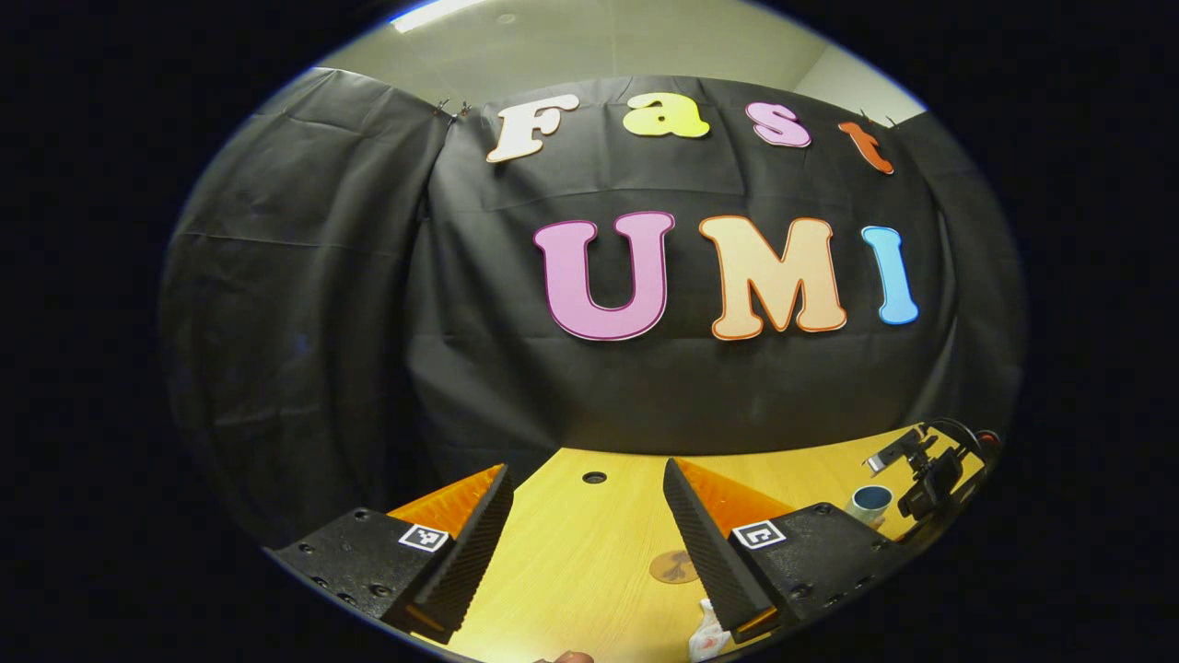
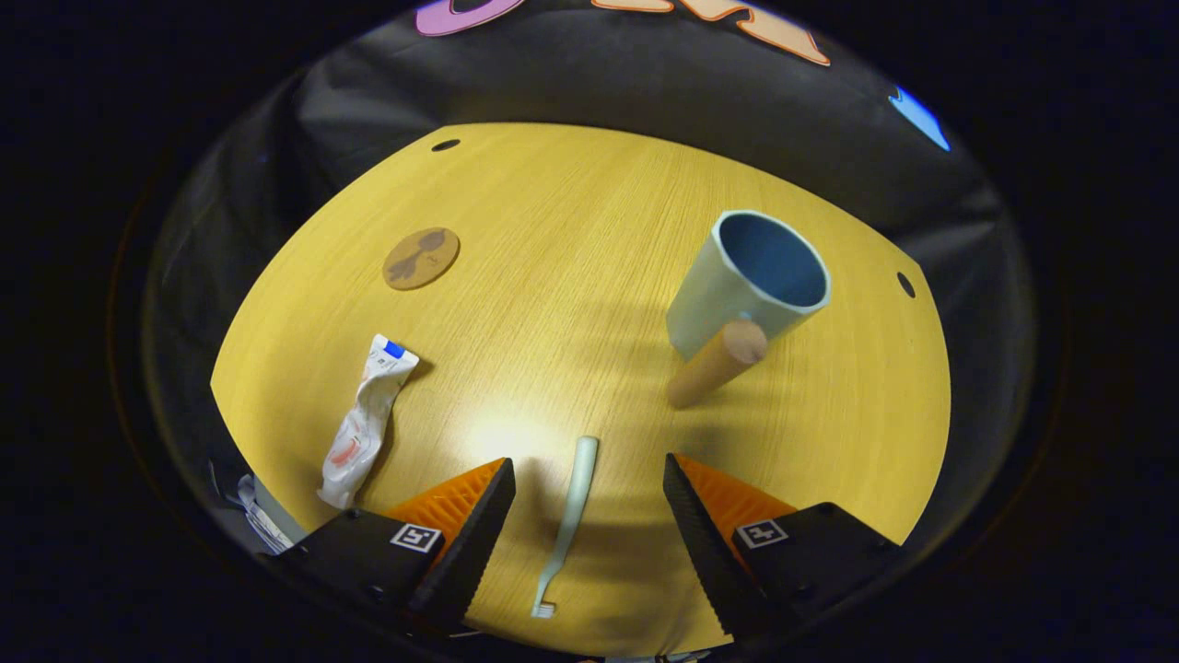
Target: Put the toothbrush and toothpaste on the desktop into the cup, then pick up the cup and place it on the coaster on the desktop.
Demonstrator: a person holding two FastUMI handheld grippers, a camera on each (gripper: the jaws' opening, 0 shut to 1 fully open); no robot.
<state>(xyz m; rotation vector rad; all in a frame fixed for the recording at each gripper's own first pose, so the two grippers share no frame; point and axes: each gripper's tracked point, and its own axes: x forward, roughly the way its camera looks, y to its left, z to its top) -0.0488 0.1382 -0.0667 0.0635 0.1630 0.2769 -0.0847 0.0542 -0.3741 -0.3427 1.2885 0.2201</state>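
Observation:
In the right gripper view a pale green toothbrush (image 2: 568, 521) lies on the wooden desktop (image 2: 571, 276), straight between the spread fingers of my right gripper (image 2: 587, 543), which hangs open above it. A white toothpaste tube (image 2: 366, 421) lies to its left. The pale cup (image 2: 748, 281) with a wooden handle stands upright at the right. The round cork coaster (image 2: 421, 258) lies farther back on the left. My left gripper (image 1: 589, 543) is open with nothing between its fingers. Past it the left gripper view shows the coaster (image 1: 673, 566), the toothpaste (image 1: 707, 635), the cup (image 1: 870, 502) and the right gripper's body (image 1: 930, 474).
Black cloth walls close the desk at the back and on both sides. Small round holes (image 2: 446, 145) mark the desktop's far corners. The desk's near edge runs just under my right gripper.

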